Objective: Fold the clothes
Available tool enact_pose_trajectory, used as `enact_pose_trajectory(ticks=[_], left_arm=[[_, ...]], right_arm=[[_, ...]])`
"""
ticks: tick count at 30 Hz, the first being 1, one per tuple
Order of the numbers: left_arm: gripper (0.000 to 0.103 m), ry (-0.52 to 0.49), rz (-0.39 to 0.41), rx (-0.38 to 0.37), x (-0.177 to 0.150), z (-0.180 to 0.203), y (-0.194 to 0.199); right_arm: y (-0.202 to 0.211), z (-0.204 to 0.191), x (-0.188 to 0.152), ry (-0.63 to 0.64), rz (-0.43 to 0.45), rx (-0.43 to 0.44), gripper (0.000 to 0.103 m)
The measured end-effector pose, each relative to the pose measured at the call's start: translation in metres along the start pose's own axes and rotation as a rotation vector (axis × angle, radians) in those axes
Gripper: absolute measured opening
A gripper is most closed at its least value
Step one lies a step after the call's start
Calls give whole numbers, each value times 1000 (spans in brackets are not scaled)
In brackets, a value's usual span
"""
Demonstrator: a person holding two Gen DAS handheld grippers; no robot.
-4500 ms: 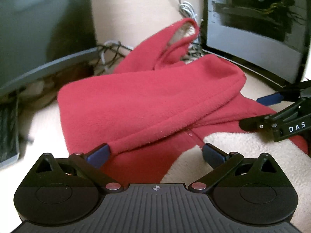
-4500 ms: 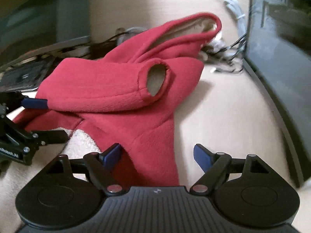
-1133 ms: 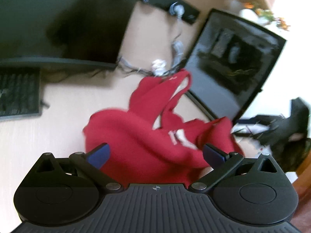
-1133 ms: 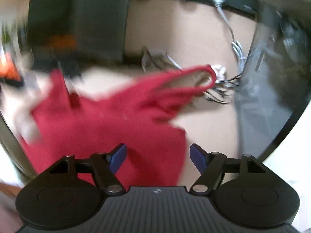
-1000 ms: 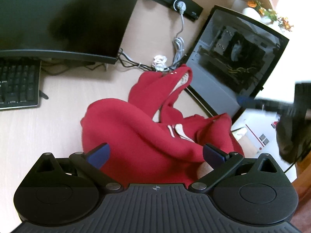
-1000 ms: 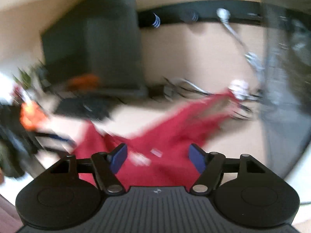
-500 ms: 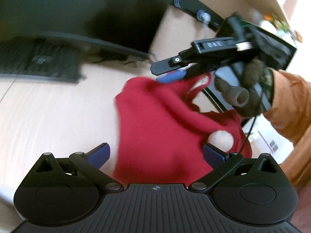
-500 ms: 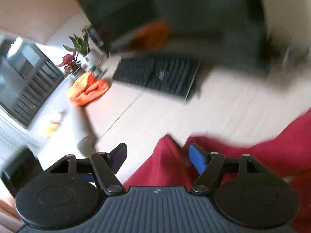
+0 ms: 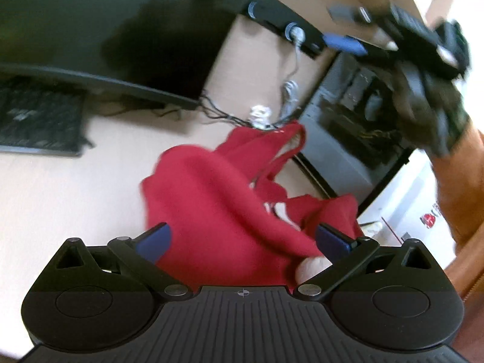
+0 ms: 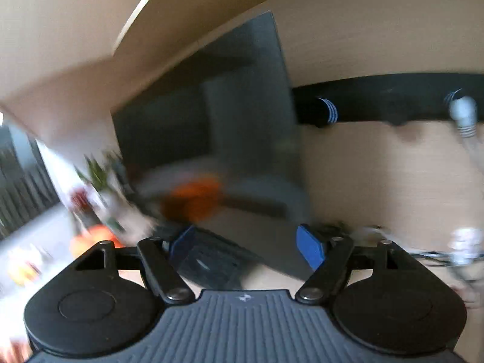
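Red garment [image 9: 217,199]: near edge hidden behind left claw [image 9: 242,237] body, 6 o'clock. Right claw [image 9: 348,42] at 1 o'clock, motion-blurred; gloved hand [image 9: 429,115] smeared. Right wrist view heavily blurred: monitor [image 10: 230,127], orange blob [image 10: 193,199], plant [image 10: 96,175] indistinct; garment out of frame. Keyboard [image 9: 36,121] cut by 9 o'clock edge.

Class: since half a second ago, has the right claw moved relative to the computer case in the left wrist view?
Yes. The right claw rose from the red fleece hoodie to above the computer case.

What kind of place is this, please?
Probably a home computer desk: a large monitor, a keyboard and an open PC case surround the red fleece garment.
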State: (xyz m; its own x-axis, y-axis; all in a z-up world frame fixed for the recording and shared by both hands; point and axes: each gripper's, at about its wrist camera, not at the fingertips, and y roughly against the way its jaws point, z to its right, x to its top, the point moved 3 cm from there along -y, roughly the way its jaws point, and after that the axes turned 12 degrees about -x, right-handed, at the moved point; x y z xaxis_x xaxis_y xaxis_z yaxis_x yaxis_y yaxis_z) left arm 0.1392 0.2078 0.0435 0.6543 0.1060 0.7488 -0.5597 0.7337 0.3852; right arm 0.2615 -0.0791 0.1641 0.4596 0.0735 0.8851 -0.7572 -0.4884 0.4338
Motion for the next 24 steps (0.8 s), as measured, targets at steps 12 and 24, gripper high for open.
enact_pose_trajectory(ticks=[12,24], left_arm=[[103,-71,-112,131,27,-28,-57],[103,-68,-14,87,55,-6,-46]], right_arm=[[73,81,-228,143,-347,-661,64],[77,22,-172,93,-195,-230,49]])
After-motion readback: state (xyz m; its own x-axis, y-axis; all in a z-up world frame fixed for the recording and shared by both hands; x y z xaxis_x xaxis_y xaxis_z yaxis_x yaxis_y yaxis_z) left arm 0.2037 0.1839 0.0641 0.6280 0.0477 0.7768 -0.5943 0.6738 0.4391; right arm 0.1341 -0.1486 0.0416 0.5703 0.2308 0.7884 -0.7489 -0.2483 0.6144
